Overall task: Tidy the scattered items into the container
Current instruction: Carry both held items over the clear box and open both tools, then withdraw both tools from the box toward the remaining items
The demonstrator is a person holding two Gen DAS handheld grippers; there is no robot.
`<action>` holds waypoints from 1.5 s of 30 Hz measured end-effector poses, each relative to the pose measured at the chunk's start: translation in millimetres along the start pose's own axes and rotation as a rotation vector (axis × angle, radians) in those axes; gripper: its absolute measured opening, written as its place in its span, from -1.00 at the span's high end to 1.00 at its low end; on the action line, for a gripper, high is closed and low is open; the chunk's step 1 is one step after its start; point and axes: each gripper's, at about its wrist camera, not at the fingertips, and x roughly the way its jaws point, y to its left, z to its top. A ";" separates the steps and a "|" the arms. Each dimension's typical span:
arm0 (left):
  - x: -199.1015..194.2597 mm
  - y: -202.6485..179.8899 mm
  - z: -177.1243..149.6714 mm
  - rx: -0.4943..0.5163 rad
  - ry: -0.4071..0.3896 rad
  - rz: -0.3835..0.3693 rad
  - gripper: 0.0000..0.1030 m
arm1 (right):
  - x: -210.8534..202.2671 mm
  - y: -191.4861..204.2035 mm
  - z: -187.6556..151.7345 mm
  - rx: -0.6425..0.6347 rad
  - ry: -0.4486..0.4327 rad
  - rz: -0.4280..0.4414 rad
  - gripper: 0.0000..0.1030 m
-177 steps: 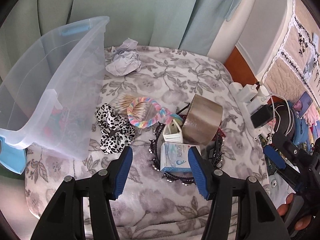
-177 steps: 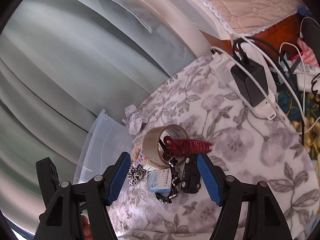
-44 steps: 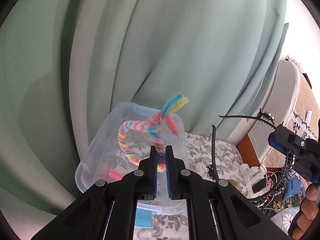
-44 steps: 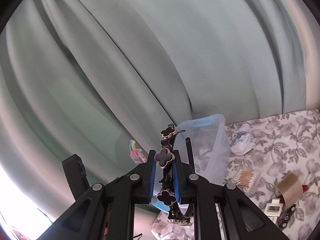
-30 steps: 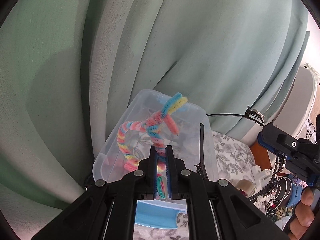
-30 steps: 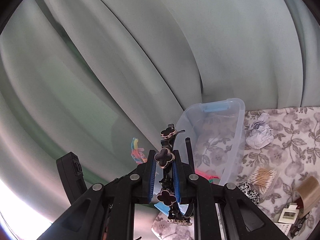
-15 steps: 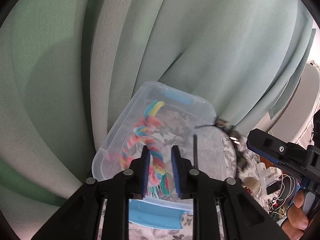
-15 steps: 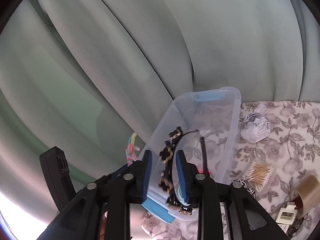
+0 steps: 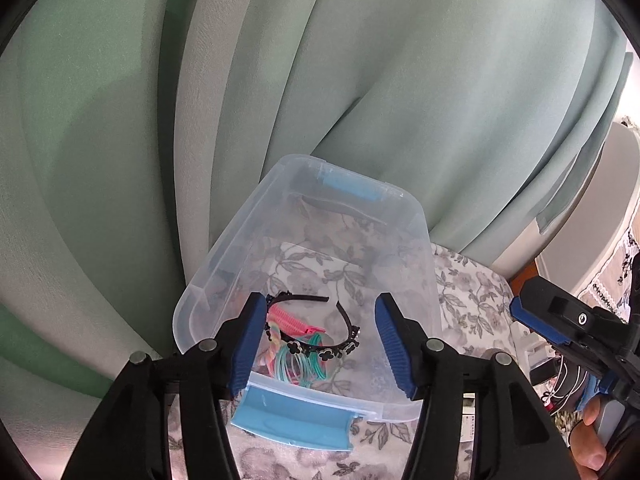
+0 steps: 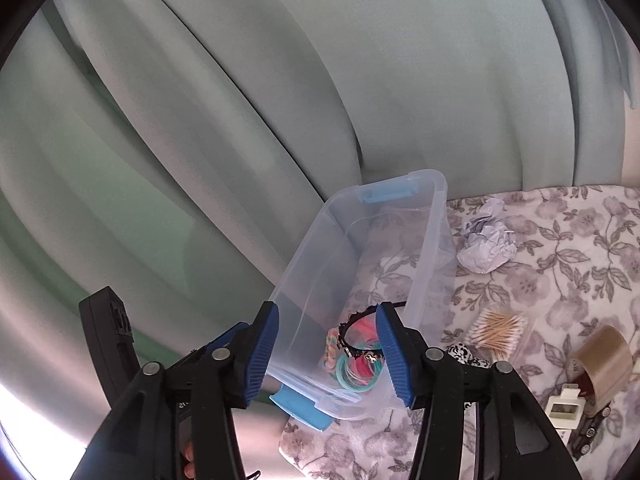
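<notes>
A clear plastic bin (image 9: pixel 416 216) (image 10: pixel 436 188) with blue handles stands on the floral cloth by the curtain. Inside it lie the black clover headband (image 9: pixel 320 350) (image 10: pixel 354 322), the rainbow twisted hair band (image 9: pixel 272 334) (image 10: pixel 331 346), a pink comb (image 9: pixel 290 322) and teal hair ties (image 9: pixel 300 368) (image 10: pixel 352 378). My left gripper (image 9: pixel 322 346) hovers above the bin's near end, jaws opening, nothing between its pads. My right gripper (image 10: pixel 328 358) hangs over the same end, jaws opening and empty; its blue finger also shows in the left wrist view (image 9: pixel 532 316).
On the cloth right of the bin lie crumpled paper (image 10: pixel 486 246), a bag of cotton swabs (image 10: pixel 498 332), a spotted scrunchie (image 10: pixel 466 354), a brown tape roll (image 10: pixel 602 356), a small white box (image 10: pixel 564 406) and a toy car (image 10: pixel 590 434). Green curtain folds hang behind.
Both grippers have opened wider. The rainbow hair band and the black headband have dropped from the jaws and now lie in the bin. The right gripper has sunk slightly.
</notes>
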 end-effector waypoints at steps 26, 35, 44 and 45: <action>10.0 -126.3 -37.1 0.256 0.129 -0.056 -0.13 | -140.7 -164.4 -44.0 0.314 -0.225 -0.246 -0.29; 37.0 -169.3 -76.1 0.356 0.259 -0.049 -0.13 | -146.6 -205.7 -78.4 0.356 -0.146 -0.330 -0.29; 85.8 -206.1 -149.3 0.485 0.486 -0.063 -0.13 | -115.1 -231.1 -115.6 0.396 0.000 -0.367 -0.30; 92.0 -207.3 -156.8 0.484 0.518 -0.066 -0.13 | -112.8 -232.7 -118.0 0.399 0.007 -0.365 -0.30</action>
